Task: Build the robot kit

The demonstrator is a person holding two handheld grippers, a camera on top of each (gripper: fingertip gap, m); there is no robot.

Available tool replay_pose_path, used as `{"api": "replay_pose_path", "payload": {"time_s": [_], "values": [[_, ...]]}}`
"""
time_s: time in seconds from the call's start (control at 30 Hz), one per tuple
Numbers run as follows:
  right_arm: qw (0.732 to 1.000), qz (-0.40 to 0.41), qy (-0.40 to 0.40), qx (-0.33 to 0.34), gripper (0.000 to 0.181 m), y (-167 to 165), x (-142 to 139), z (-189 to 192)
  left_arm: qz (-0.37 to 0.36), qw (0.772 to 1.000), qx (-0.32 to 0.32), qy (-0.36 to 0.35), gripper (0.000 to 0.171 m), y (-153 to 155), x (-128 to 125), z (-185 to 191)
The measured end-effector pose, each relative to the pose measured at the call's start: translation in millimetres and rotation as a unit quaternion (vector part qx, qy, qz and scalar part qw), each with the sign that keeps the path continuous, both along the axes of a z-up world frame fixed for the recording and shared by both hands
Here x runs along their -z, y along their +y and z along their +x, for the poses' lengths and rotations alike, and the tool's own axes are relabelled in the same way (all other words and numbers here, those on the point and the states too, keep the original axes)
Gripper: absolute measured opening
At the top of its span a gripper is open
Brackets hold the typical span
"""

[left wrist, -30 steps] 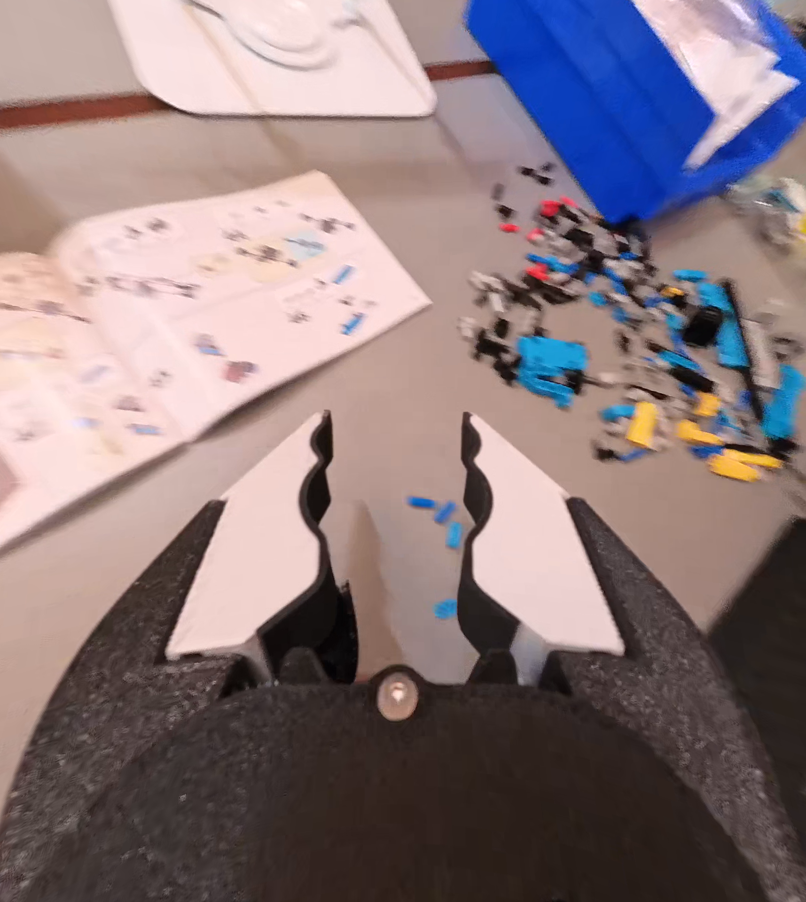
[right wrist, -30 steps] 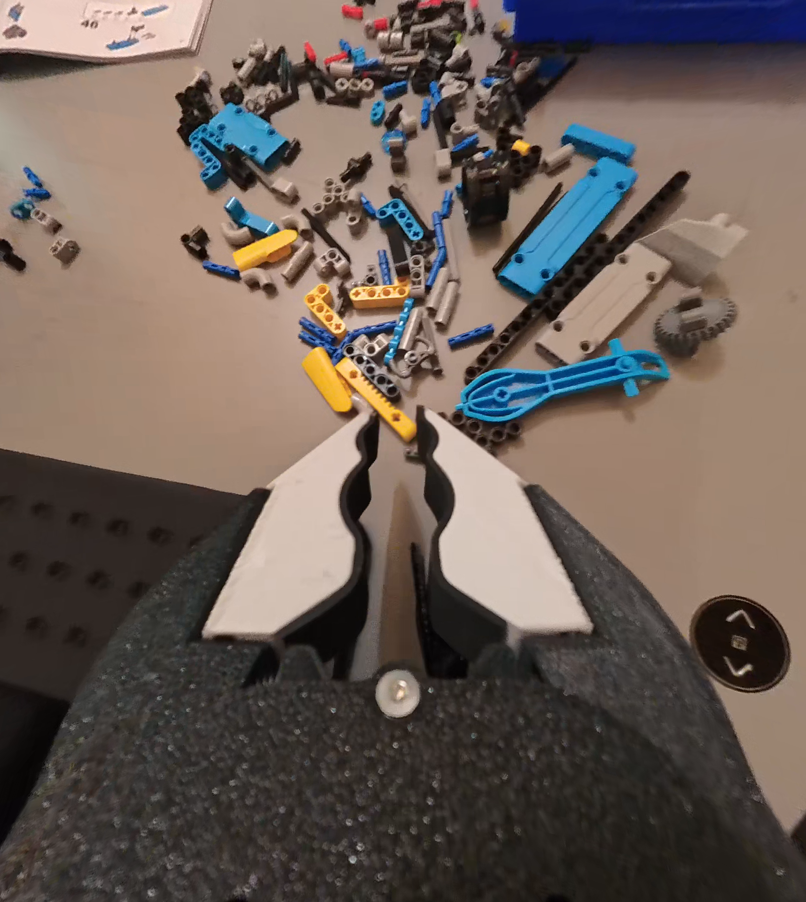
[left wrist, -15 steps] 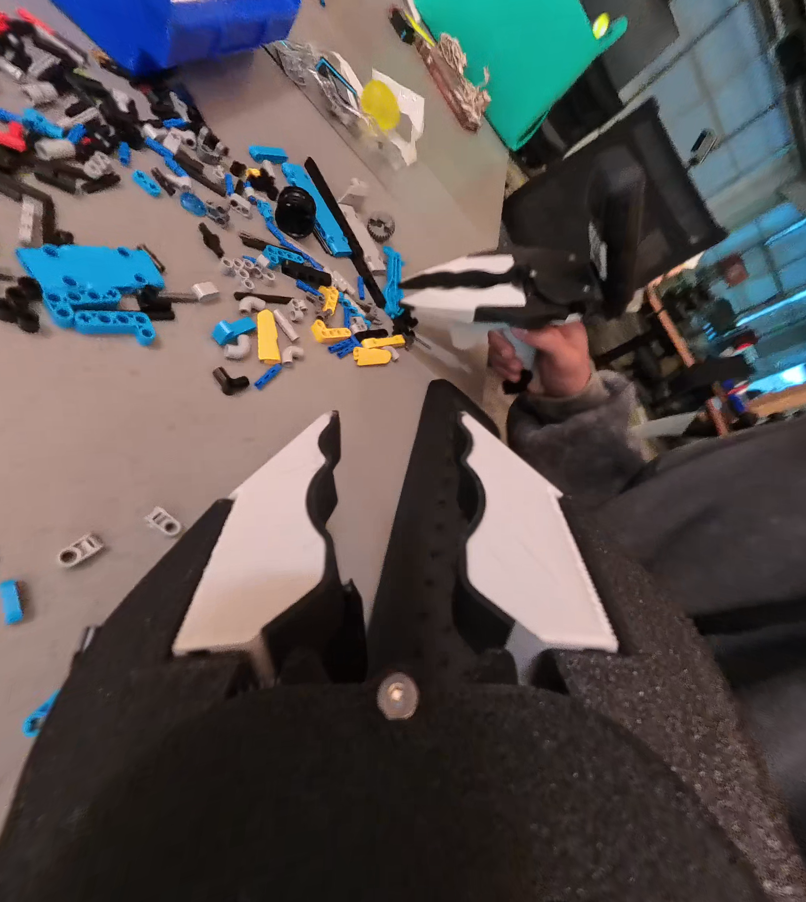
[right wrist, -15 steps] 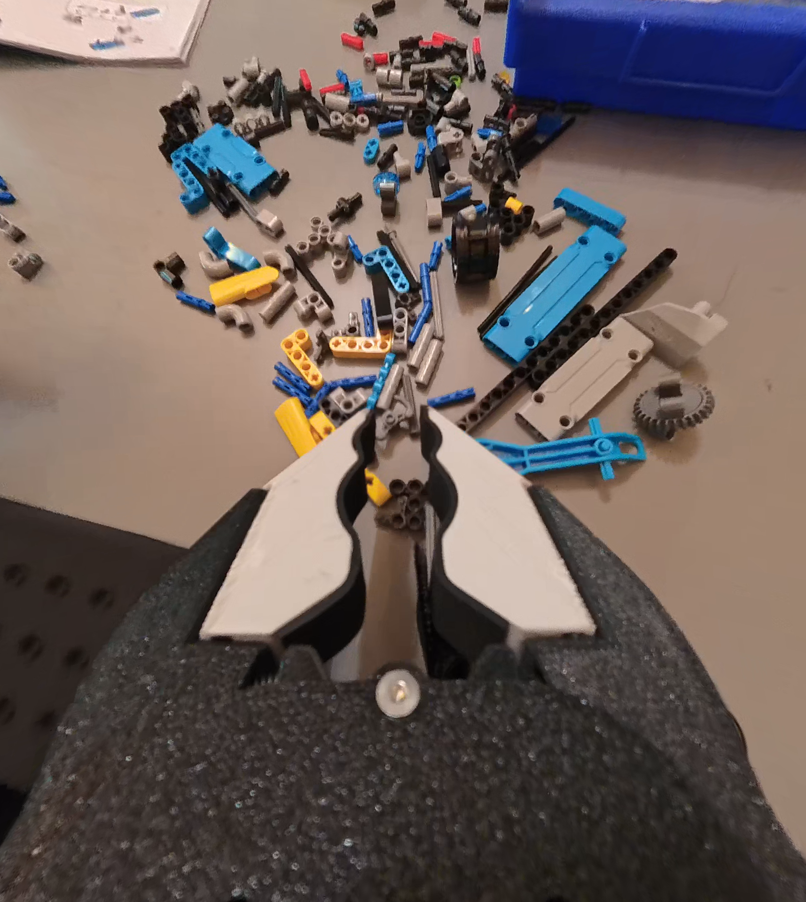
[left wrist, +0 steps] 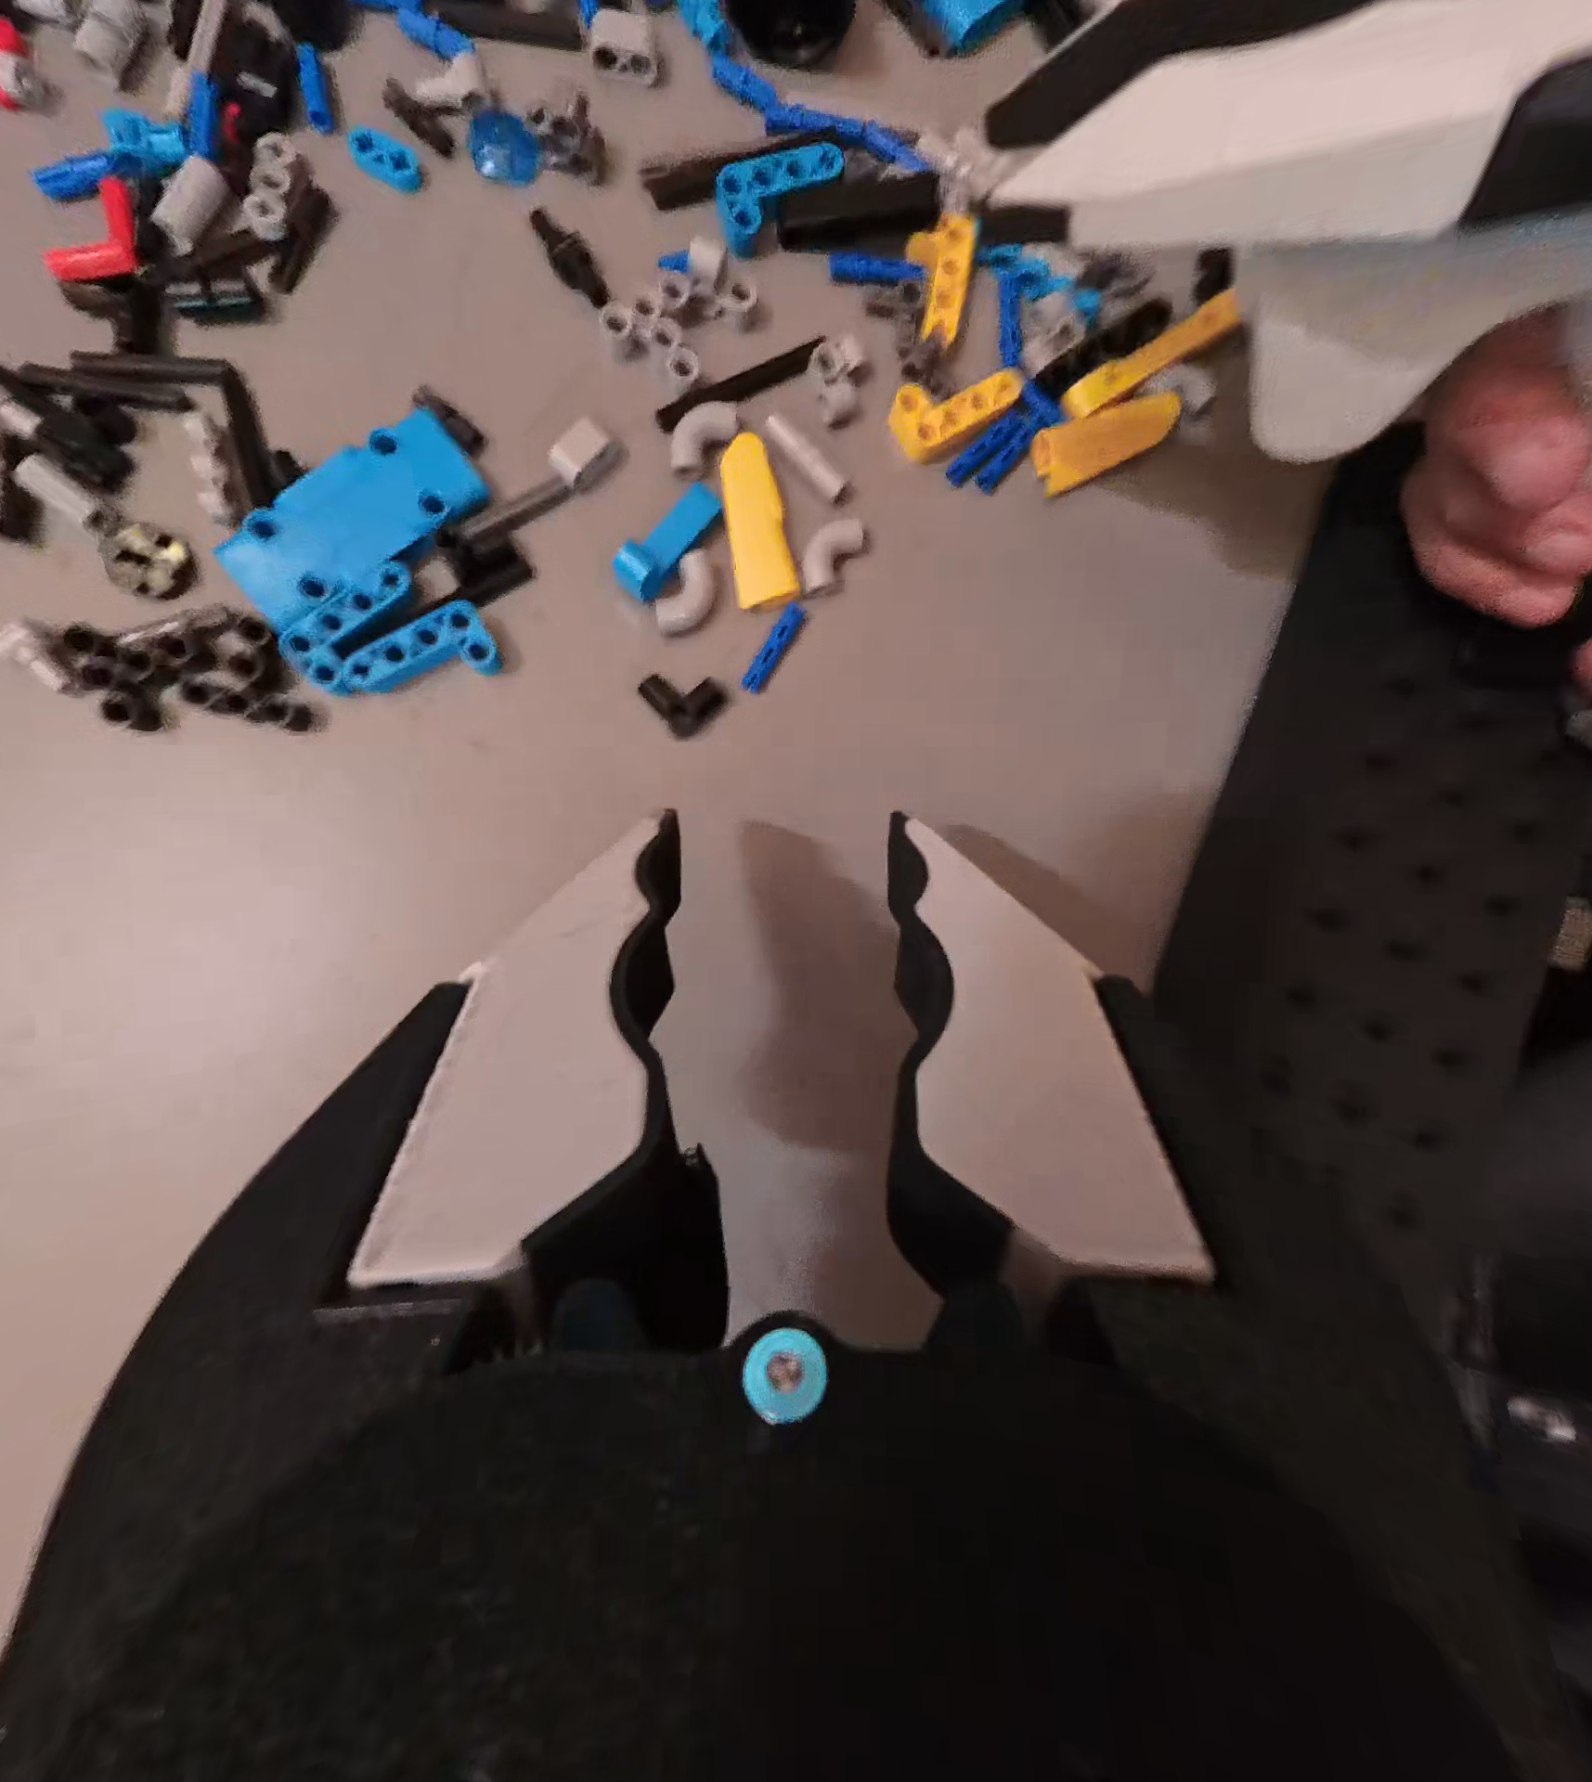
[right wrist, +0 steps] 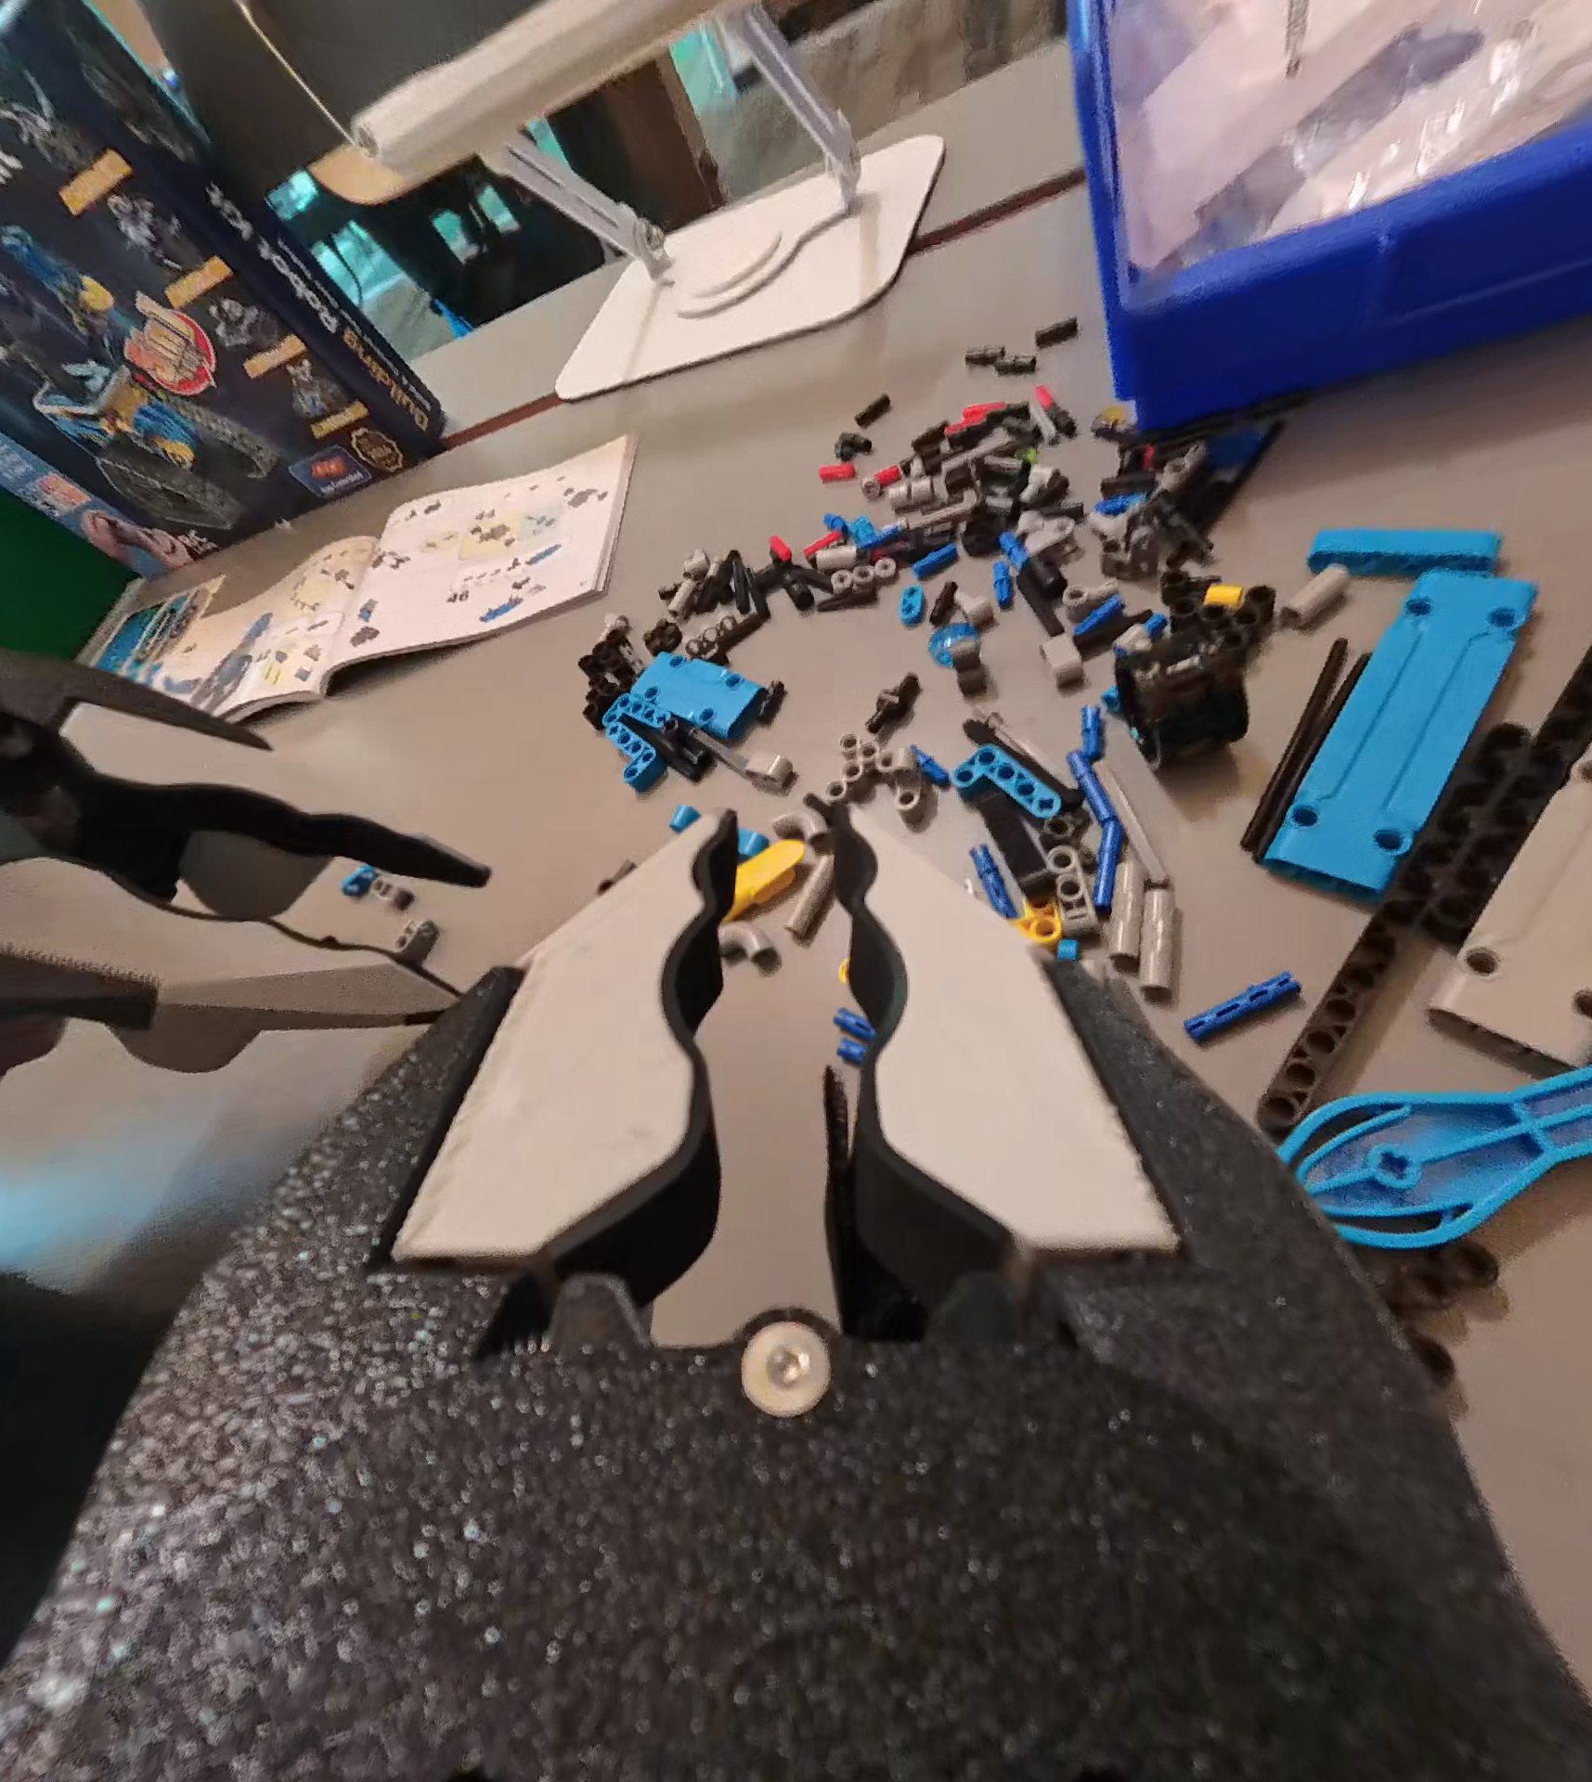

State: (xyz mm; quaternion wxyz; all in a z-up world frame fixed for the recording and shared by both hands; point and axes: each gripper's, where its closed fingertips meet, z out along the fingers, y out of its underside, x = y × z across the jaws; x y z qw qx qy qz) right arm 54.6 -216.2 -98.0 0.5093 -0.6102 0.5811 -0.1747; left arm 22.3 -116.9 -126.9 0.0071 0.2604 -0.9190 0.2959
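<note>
The left gripper [left wrist: 782, 829] hovers over a bare patch of the grey desk [left wrist: 194, 964]. Its fingers [left wrist: 560, 1041] stand apart with nothing between them. The nearest pieces lie straight ahead of the tips: a small black elbow connector [left wrist: 682, 702] and, just beyond it, a short blue pin [left wrist: 774, 648]. Farther ahead lies a yellow curved panel [left wrist: 755, 521], its long axis roughly parallel to the fingers. A light-blue plate assembly [left wrist: 358, 559] lies ahead and to the left.

The right gripper [right wrist: 784, 820] is held low above the desk, at the near edge of the scattered building pieces [right wrist: 965, 579]. Its fingers leave a narrow gap at the tips, and nothing is gripped. In the right wrist view the same yellow curved panel [right wrist: 766, 868] and a grey tube [right wrist: 811, 902] show through that gap, lying on the desk just ahead of the tips. In the left wrist view the right gripper's tips sit well to the right of the panel, over another yellow cluster. The view does not settle which gripper is nearer to the panel.

To the right of the right gripper lie a long black perforated beam [right wrist: 1486, 829], a large blue panel [right wrist: 1409, 733] and a blue openwork tool [right wrist: 1486, 1147]. Beyond the pieces are a blue bin [right wrist: 1409, 280], an open instruction booklet [right wrist: 444, 569] and a printed kit box [right wrist: 126, 318].
</note>
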Motion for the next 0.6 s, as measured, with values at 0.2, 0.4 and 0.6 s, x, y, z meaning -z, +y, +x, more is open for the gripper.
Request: {"api": "replay_pose_path", "payload": {"time_s": [0.2, 0.4, 0.6], "values": [[1.0, 0.004, -0.022, -0.004, 0.019, -0.2, -4.0, 1.2, -0.102, 0.988, 0.018, 0.111, 0.043, -37.2, -32.5, 7.5], [0.999, 0.021, -0.025, -0.011, 0.019, 0.4, -5.1, 1.3, -0.118, 0.99, -0.007, 0.07, 0.043, -48.3, -48.1, 61.9], [0.999, 0.036, -0.021, -0.018, 0.019, 1.6, -4.9, 1.1, -0.124, 0.99, 0.059, 0.015, 0.039, -63.9, -50.2, 87.4]]}}
